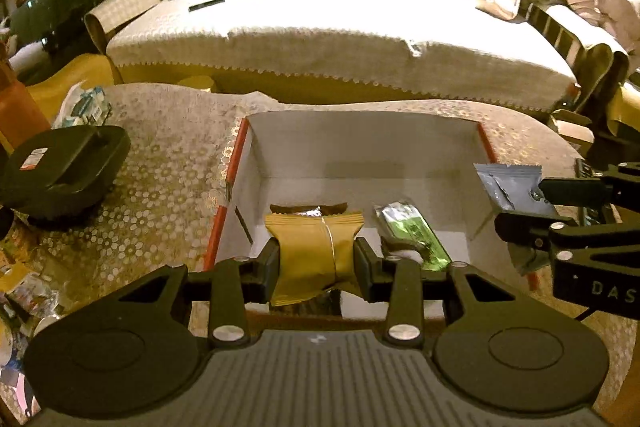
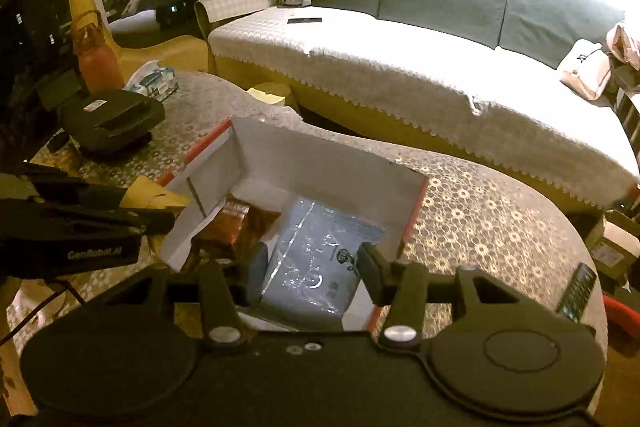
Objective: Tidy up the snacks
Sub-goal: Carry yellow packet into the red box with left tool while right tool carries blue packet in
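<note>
the left gripper [image 1: 316, 261] pinches a gold snack pack [image 1: 314, 247] between its two pads, the wrapper squeezed to a waist where they press. the pack hangs above the near end of the open box [image 1: 240, 163], a white-lined carton with red outer edges that sits on the patterned counter [image 1: 168, 155]. inside the box, just beyond the gold pack, lies a brown pack [image 1: 308, 209], and to its right a green pack [image 1: 416, 237] lies along the floor of the box.

the right gripper [image 2: 312, 267] pinches a silver pack [image 2: 316, 263], held flat between its pads over the right half of the box [image 2: 280, 155]. in the left wrist view that same gripper [image 1: 524, 205] comes in from the right with the silver pack [image 1: 506, 183] over the box's right wall. in the right wrist view the left gripper [image 2: 168, 211] reaches in from the left with the gold pack [image 2: 154, 195] at the box's left wall, and the brown pack [image 2: 236, 223] shows below.

the far half of the box floor is bare. left of the box a black device [image 1: 64, 175] sits well apart on the counter; a remote [image 2: 578, 291] lies near the counter's right edge. beyond the counter's far edge stands a sofa [image 1: 340, 39].
</note>
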`<move>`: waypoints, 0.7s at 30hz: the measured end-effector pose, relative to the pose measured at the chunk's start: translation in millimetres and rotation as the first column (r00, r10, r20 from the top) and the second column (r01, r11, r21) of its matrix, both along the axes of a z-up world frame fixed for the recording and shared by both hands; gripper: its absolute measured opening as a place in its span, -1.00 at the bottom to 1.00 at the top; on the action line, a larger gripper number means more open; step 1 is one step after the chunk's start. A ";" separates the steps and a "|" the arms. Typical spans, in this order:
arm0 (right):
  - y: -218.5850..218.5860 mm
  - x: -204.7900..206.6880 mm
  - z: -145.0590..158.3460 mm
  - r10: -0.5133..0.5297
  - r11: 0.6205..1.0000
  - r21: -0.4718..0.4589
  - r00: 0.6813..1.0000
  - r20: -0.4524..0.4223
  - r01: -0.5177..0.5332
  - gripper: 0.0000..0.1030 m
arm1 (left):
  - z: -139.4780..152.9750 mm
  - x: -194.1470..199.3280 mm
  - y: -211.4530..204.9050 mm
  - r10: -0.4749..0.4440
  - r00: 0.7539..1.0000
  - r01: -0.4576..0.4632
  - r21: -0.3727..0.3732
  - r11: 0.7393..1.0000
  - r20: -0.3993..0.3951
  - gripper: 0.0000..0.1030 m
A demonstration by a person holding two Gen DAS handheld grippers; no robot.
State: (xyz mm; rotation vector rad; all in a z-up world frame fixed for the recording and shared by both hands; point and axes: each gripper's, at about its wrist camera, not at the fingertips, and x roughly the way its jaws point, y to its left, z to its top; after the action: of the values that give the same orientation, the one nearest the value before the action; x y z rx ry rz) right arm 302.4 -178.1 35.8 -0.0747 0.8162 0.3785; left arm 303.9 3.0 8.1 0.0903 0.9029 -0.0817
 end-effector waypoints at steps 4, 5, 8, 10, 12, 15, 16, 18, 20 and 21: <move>7.4 24.2 -14.9 0.013 1.000 -0.011 1.000 -0.026 -0.013 -0.05 | -13.5 19.2 1.7 0.012 0.999 -0.012 0.006 1.000 -0.035 -0.27; 9.5 29.7 -19.0 0.017 1.000 -0.014 0.999 -0.033 -0.017 -0.05 | -18.1 24.4 2.1 0.016 0.999 -0.016 0.007 1.000 -0.047 -0.27; 15.1 44.5 -33.3 0.022 0.999 -0.024 0.998 -0.058 -0.023 -0.05 | -32.2 37.3 4.0 0.032 0.996 -0.031 0.016 0.999 -0.077 -0.27; 19.8 52.4 -42.6 0.014 0.999 -0.039 0.998 -0.068 -0.016 -0.05 | -42.7 45.3 6.0 0.043 0.994 -0.041 0.014 0.999 -0.100 -0.27; 23.7 58.5 -51.8 0.014 0.999 -0.042 0.997 -0.081 -0.017 -0.05 | -51.2 52.2 6.9 0.049 0.992 -0.048 0.015 0.999 -0.120 -0.27; 31.0 63.2 -63.1 0.037 0.997 -0.058 0.995 -0.089 -0.043 -0.05 | -62.0 59.1 5.5 0.048 0.989 -0.045 0.022 0.999 -0.140 -0.27; 33.9 63.6 -67.2 0.046 0.996 -0.070 0.995 -0.088 -0.052 -0.05 | -64.9 60.6 5.7 0.047 0.988 -0.045 0.021 0.999 -0.148 -0.27; 37.3 66.4 -74.1 0.054 0.994 -0.085 0.994 -0.095 -0.062 -0.05 | -71.2 63.4 5.2 0.047 0.986 -0.043 0.027 0.999 -0.161 -0.27; 39.2 68.6 -80.5 0.054 0.994 -0.090 0.993 -0.109 -0.064 -0.05 | -77.2 65.0 4.5 0.045 0.984 -0.040 0.034 0.999 -0.173 -0.27; 39.8 68.9 -83.1 0.054 0.994 -0.092 0.992 -0.113 -0.064 -0.05 | -80.5 66.0 4.5 0.047 0.982 -0.042 0.036 0.998 -0.181 -0.27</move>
State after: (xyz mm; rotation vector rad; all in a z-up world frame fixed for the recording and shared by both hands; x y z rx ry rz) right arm 371.3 -138.3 -47.3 -0.1682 0.9425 0.4020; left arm 369.9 7.5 -72.4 0.0934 1.0884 -0.0342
